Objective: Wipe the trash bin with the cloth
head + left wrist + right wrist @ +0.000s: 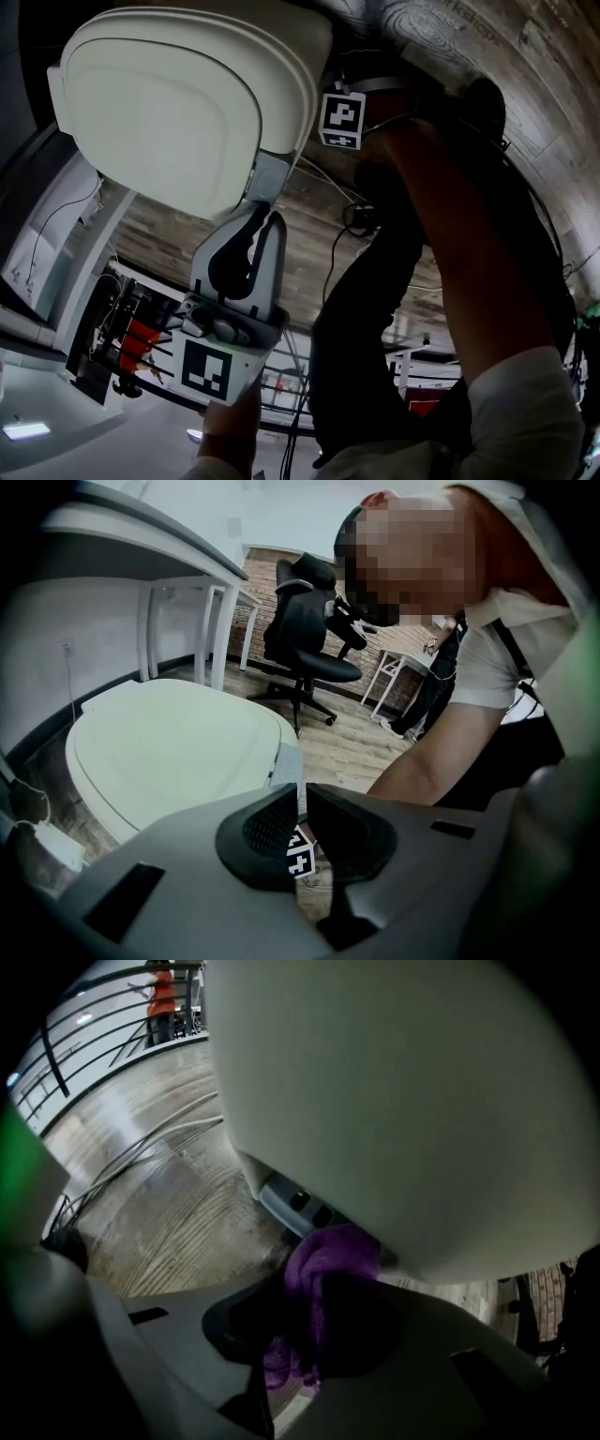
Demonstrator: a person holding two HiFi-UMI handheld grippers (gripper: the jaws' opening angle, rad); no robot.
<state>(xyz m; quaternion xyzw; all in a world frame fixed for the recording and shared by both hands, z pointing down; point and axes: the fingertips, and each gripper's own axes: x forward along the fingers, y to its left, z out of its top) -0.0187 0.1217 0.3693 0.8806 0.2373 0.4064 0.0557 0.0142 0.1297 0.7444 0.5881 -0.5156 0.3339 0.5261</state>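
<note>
Ahead of right gripper (311, 1290) clamping bunched purple cloth (330, 1255), press evenly onto rounded cream plastic trash bin (394, 1101), with empty left gripper (302, 795) clenched.

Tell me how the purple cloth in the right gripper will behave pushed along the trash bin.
Probably floppy: the purple cloth bulges in soft folds from the right gripper. It should squash and mould to the trash bin lid. Likely grippy, not slippery: its surface looks fuzzy.
</note>
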